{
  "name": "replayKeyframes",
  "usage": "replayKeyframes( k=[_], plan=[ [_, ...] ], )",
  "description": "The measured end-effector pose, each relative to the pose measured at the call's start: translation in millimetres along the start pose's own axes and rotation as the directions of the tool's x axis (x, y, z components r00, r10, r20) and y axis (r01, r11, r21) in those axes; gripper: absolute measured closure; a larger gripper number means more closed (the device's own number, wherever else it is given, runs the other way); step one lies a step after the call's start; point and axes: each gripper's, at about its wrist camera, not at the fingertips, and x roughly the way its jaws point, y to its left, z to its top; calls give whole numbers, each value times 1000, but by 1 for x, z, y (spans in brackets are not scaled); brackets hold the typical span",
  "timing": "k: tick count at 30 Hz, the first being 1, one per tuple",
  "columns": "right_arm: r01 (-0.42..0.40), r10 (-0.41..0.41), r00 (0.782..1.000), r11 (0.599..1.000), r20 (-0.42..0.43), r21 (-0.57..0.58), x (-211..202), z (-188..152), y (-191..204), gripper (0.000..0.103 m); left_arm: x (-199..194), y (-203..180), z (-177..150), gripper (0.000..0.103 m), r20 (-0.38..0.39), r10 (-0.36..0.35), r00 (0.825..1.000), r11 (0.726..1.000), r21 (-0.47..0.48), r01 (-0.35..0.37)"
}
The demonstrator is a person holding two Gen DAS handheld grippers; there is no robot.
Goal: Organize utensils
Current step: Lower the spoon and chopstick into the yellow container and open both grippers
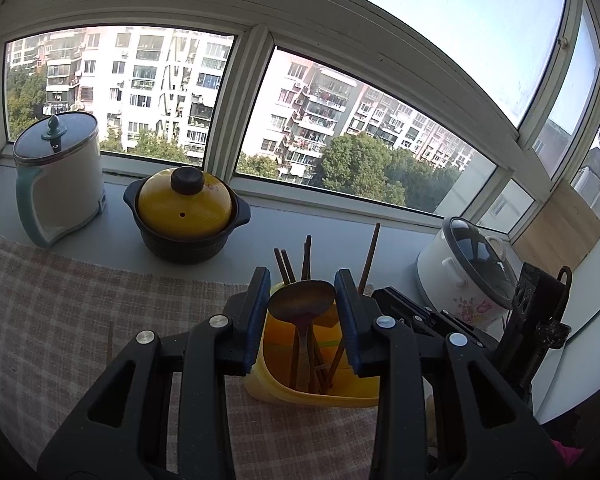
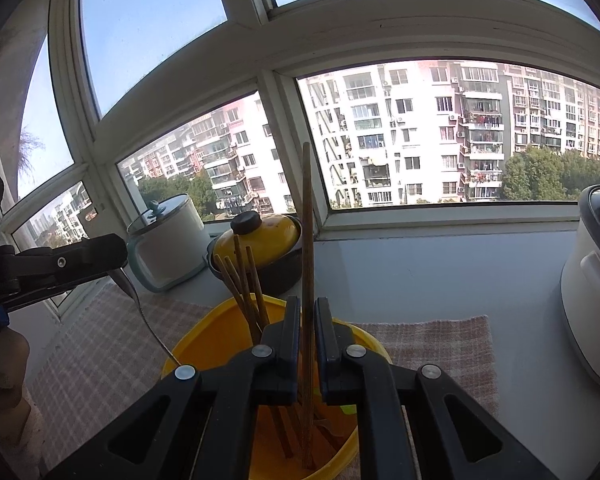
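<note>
In the left wrist view my left gripper (image 1: 302, 280) is shut on the bowl of a metal spoon (image 1: 302, 299), blue pads on either side. The spoon's handle reaches down into a yellow container (image 1: 320, 398) that holds several brown chopsticks (image 1: 285, 264). In the right wrist view my right gripper (image 2: 307, 310) is shut on one upright chopstick (image 2: 306, 220) whose lower end stands inside the yellow container (image 2: 204, 322). Other chopsticks (image 2: 240, 280) lean at its far side. The left gripper (image 2: 118, 254) shows at the left, holding the spoon (image 2: 146, 316) edge-on. One more chopstick (image 1: 109, 340) lies on the cloth.
A checked cloth (image 1: 60, 312) covers the counter under the container. On the window sill behind stand a white kettle (image 1: 60, 184), a dark pot with a yellow lid (image 1: 186, 212) and a flowered white rice cooker (image 1: 468, 276). A person's hand (image 2: 0, 360) is at the left edge.
</note>
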Motion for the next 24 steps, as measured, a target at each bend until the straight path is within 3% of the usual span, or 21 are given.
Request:
replayKeyframes(
  k=[1,3,4,6,10,18,22,24],
  plan=[
    [3,-3,1000,1000,-1,1,-1,-1,0,94,-1,0,0,70,1,2,1000,1000,0,-2],
    [5,-5,1000,1000,0,8,-4,-3,-2,77,-2,0,0,70,-4,3,1000,1000,1,-3],
    [5,-5,1000,1000,3,12,-6,-3,-2,74,-2,-1,-1,68,-4,1,1000,1000,2,-1],
    [10,-10,1000,1000,4,17,-9,-5,-2,74,-5,-1,-2,62,0,6,1000,1000,8,-6],
    [19,-19,1000,1000,3,21,-16,-8,-3,69,-9,1,-4,62,1,4,1000,1000,1,-4],
    [38,-38,999,999,12,31,-34,-13,1,44,-19,8,-13,62,-6,12,1000,1000,-2,-12],
    [48,-49,999,998,14,38,-44,-17,4,38,-26,14,-18,62,-11,17,1000,1000,-7,-17],
    [54,-55,998,998,19,40,-50,-19,6,27,-29,18,-21,62,-12,23,1000,1000,-6,-23]
  ],
)
